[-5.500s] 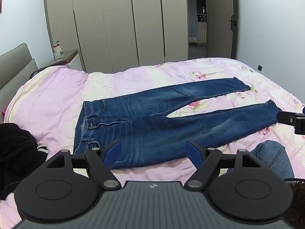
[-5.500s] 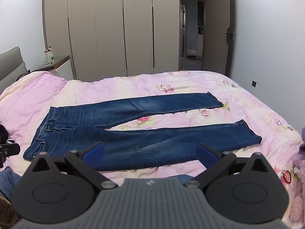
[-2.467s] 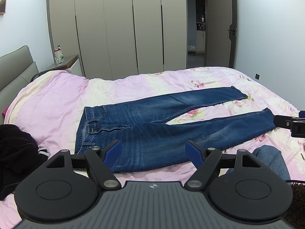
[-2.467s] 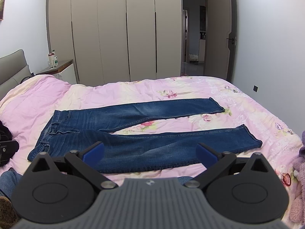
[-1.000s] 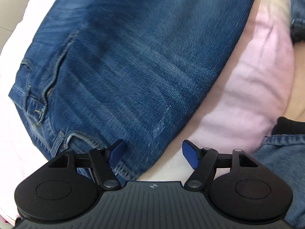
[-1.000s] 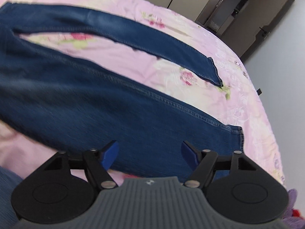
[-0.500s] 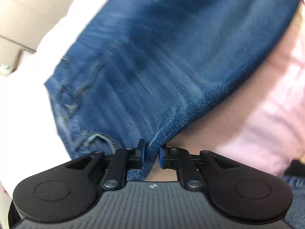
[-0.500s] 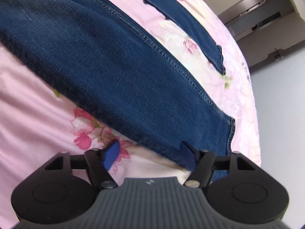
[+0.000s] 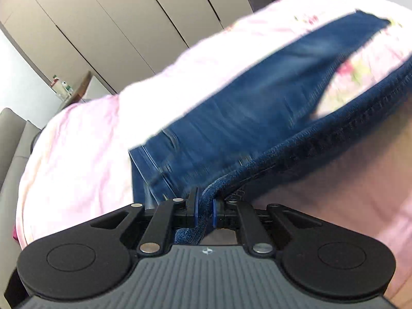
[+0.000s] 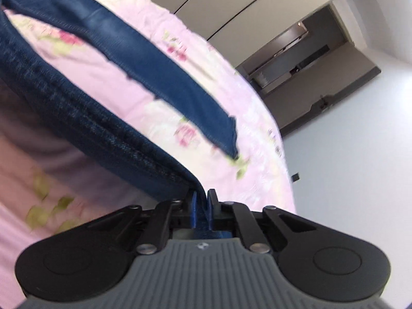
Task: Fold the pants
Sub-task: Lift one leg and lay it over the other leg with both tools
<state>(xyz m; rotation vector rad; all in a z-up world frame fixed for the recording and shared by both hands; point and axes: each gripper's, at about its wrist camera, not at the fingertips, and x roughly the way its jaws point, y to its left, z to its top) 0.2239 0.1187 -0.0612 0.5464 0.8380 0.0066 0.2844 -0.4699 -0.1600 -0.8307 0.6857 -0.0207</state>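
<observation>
Blue jeans (image 9: 244,108) lie across a pink floral bed (image 9: 77,167). In the left wrist view my left gripper (image 9: 205,198) pinches the near edge of the jeans by the waist, its jaws still closing with the denim pressed between the pads. That hem edge (image 9: 322,134) is raised off the cover and runs off to the right. In the right wrist view my right gripper (image 10: 202,197) is shut on the near leg (image 10: 77,118) close to its cuff, which is also lifted. The far leg (image 10: 159,72) lies flat on the bed (image 10: 257,154).
Beige wardrobe doors (image 9: 128,25) stand behind the bed. A nightstand with bottles (image 9: 64,87) and a grey headboard (image 9: 13,134) are at the left. An open doorway (image 10: 296,51) and a pale wall (image 10: 360,128) lie beyond the bed's far right edge.
Both grippers have gone from open over the jeans to shut on the near edge. The left one rose and rolled, lifting the denim; the right one closed near the cuff.
</observation>
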